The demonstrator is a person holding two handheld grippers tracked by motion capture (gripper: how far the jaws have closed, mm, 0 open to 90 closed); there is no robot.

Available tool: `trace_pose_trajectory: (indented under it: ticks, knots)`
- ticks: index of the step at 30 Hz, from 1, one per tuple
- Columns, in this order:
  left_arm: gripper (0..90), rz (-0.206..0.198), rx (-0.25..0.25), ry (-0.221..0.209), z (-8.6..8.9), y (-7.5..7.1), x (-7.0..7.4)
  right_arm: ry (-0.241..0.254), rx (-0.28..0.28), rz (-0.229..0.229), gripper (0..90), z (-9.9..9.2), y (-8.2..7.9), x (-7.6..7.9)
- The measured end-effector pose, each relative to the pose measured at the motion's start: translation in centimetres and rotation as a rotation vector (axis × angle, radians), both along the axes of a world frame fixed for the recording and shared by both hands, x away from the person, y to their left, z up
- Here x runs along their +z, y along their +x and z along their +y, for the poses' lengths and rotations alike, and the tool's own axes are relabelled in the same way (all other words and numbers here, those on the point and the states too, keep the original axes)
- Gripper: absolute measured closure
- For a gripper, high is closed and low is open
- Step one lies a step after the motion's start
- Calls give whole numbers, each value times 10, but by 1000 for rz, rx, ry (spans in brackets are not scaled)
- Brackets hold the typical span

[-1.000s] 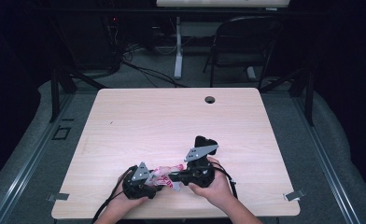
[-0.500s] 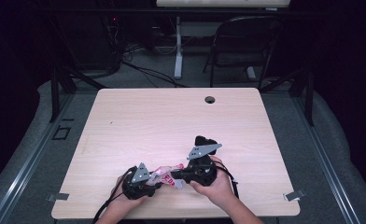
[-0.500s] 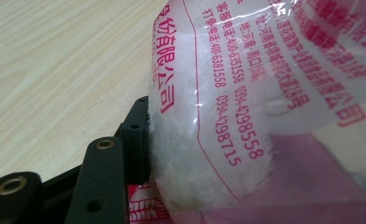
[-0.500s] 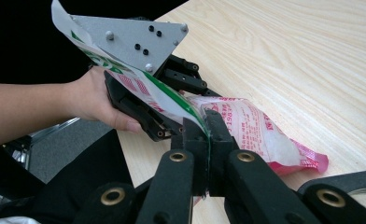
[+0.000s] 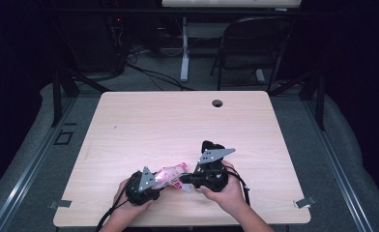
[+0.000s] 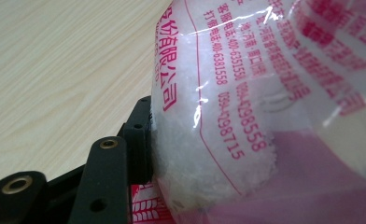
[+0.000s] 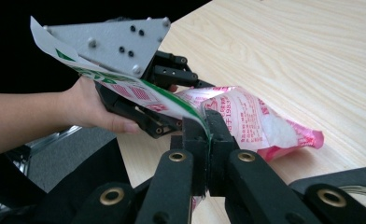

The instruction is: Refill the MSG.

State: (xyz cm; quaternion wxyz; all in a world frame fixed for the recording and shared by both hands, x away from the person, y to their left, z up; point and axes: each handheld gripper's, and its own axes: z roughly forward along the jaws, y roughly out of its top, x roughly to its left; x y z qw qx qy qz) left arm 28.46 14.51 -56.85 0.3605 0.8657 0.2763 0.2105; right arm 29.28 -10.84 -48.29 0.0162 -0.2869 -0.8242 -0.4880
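The bag (image 5: 169, 175) is clear plastic with pink-red print and a white, grainy filling. In the left gripper view the bag (image 6: 265, 102) shows lines of Chinese characters and digit strings, among them "400-6351558" and "400-6381558"; the rest is too bent to read surely. In the right gripper view the bag (image 7: 251, 123) shows more red print, too small to read, plus a pink sealed end at right and a white flap with green stripes running to the upper left.

In the high view it lies low on the table (image 5: 178, 121), at lower centre of the frame, between the two hands, its long axis running from lower left to upper right.

The left tongs (image 5: 151, 181) have just been closing; in the left gripper view one pad presses the bag's side, so they grasp its body. The right tongs (image 7: 208, 140) are clenched on the thin flap edge. The right gripper view also shows the left hand (image 7: 90, 109) and its grey plate.
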Motion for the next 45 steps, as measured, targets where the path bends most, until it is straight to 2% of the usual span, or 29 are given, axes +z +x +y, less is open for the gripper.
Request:
trace_pose_trajectory:
  ticks: [7,15,19,22,24,29,32,36,40,45]
  knots:
    - [535,13,-52,-17,-3,1,-4,-7,-33,-10,900,-6,3,3]
    - [546,31,-105,7,-5,-2,-11,-13,-30,-8,900,-4,7,3]
    - [549,48,-120,8,-6,-2,-15,-15,-21,-8,900,0,7,4]
    - [551,86,-129,-18,-5,0,-16,-21,-17,-16,900,3,8,6]
    - [551,90,-123,-32,-5,0,-17,-22,-17,-16,900,4,9,7]
    - [563,90,-101,-32,-6,-1,-17,-15,-22,-18,900,3,10,6]
    - [574,111,-80,-52,-5,1,-15,-4,-27,0,885,2,10,6]
    - [586,118,-44,-71,-3,3,-13,22,-23,15,768,0,12,7]
    - [592,99,-16,-60,0,4,-11,17,-27,-11,662,0,10,8]
    - [594,77,19,-54,4,7,-8,28,-36,-27,600,-1,6,10]
